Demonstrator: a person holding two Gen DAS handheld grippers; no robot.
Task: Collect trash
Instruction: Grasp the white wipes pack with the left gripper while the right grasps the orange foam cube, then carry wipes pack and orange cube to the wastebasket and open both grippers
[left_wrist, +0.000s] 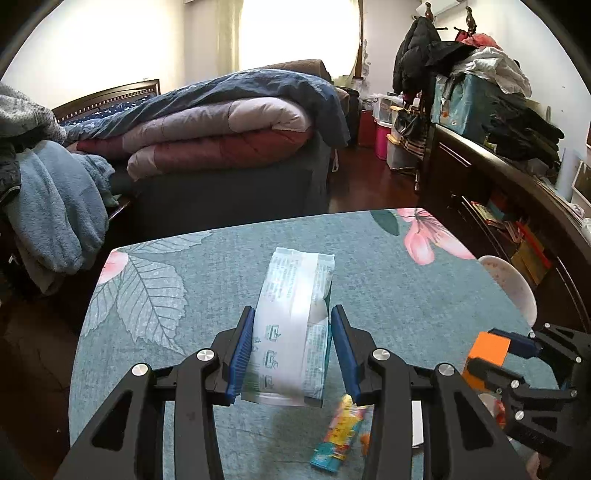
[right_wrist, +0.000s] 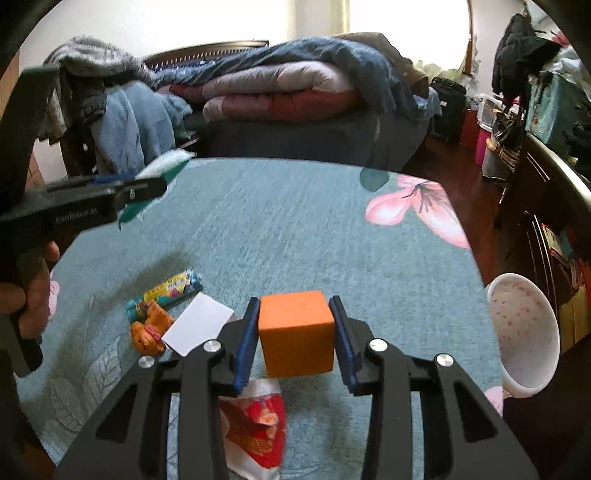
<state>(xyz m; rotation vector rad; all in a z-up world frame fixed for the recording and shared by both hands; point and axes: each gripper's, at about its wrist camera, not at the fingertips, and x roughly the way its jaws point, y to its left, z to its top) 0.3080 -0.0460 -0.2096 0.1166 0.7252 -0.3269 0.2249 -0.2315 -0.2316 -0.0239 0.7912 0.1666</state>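
Note:
My left gripper (left_wrist: 293, 325) is shut on a white and green wipes packet (left_wrist: 295, 317), held above the teal floral tablecloth (left_wrist: 221, 280). It also shows at the left of the right wrist view (right_wrist: 147, 184) with the packet (right_wrist: 166, 164). My right gripper (right_wrist: 294, 314) is shut on an orange cube (right_wrist: 297, 332), also seen at the right of the left wrist view (left_wrist: 487, 350). On the cloth lie a colourful candy wrapper (right_wrist: 166, 295), an orange wrapper (right_wrist: 149, 330), a white card (right_wrist: 197, 328) and a red and white wrapper (right_wrist: 256, 428).
A white bin with pink specks (right_wrist: 524, 332) stands off the table's right edge. A bed with folded quilts (left_wrist: 221, 125) is behind the table. A dark cabinet (left_wrist: 498, 192) piled with clothes runs along the right.

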